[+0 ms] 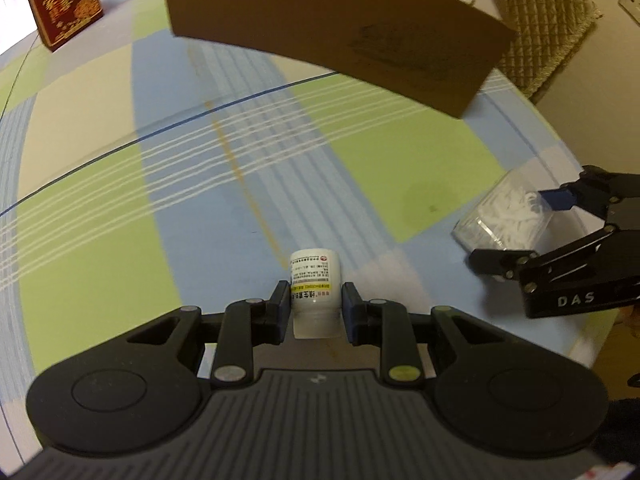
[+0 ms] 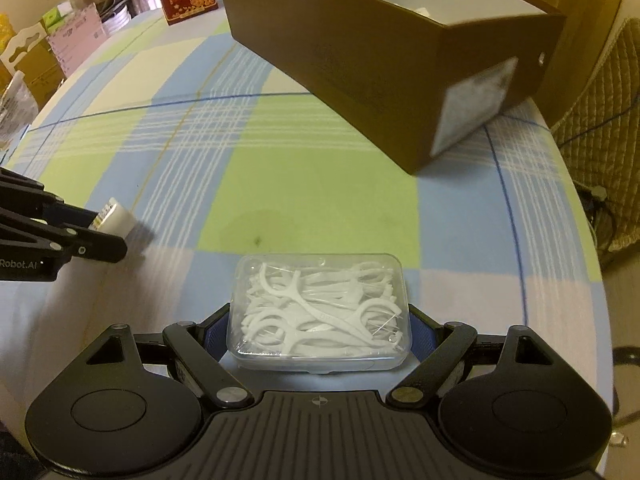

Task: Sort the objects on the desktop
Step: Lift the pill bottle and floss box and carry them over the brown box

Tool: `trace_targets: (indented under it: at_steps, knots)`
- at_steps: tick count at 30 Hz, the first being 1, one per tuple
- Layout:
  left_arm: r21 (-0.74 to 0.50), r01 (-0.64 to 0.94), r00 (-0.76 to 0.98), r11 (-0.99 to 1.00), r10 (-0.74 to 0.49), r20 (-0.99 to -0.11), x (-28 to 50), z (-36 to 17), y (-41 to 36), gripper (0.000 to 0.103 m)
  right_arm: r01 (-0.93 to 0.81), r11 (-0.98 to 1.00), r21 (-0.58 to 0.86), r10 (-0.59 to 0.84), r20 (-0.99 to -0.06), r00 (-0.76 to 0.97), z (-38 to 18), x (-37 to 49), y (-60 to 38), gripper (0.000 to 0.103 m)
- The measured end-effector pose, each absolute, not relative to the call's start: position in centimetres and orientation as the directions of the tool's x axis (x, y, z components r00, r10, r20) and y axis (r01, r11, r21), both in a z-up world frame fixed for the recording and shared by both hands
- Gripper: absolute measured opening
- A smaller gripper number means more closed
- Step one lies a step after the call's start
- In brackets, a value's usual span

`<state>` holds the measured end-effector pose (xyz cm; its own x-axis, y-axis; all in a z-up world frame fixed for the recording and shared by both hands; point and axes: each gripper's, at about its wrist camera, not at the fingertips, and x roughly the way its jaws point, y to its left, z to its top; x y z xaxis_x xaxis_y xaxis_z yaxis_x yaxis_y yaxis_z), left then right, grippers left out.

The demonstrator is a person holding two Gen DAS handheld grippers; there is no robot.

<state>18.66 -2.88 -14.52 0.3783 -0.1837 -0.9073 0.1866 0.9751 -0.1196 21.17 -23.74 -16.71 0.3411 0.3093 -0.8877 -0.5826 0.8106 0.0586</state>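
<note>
A small white medicine bottle (image 1: 315,294) with a printed label sits between the blue pads of my left gripper (image 1: 316,310), which is shut on it above the checked tablecloth. From the right wrist view the same bottle (image 2: 118,216) shows at the left, in the left gripper (image 2: 98,232). A clear plastic box of white floss picks (image 2: 318,312) is clamped between the wide-set pads of my right gripper (image 2: 320,332). In the left wrist view that box (image 1: 504,216) and the right gripper (image 1: 532,232) appear at the right edge. A brown cardboard box (image 2: 360,60), open on top, stands ahead.
A red gift box (image 1: 60,4) with gold lettering stands at the far left of the table (image 1: 360,152). Cartons and papers (image 2: 60,40) are stacked beyond the table's left edge. A quilted chair back (image 2: 604,120) lies past the right edge.
</note>
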Motion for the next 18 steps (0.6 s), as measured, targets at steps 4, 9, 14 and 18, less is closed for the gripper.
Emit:
trace_targets:
  at_steps: [4,9,14,18]
  knots:
    - [-0.114,0.188,0.393,0.975,-0.182,-0.901,18.4,-13.8,-4.7,0.022,-0.590,0.805,0.064,0.318,-0.885,0.339,-16.1,21.1,-25.5,0.083]
    - [-0.124,0.177,0.420,0.976,-0.189,-0.887,18.3,-12.9,-6.9,0.022,-0.611,0.789,0.071,0.340,-0.878,0.337,-15.0,21.4,-27.4,0.083]
    - [-0.132,0.156,0.450,0.979,-0.189,-0.873,17.7,-12.3,-9.0,0.022,-0.641,0.762,0.098,0.381,-0.867,0.321,-13.8,22.0,-29.4,0.083]
    - [-0.152,0.131,0.473,0.980,-0.196,-0.859,17.1,-11.5,-10.3,0.022,-0.668,0.732,0.136,0.431,-0.852,0.299,-12.3,22.3,-30.9,0.083]
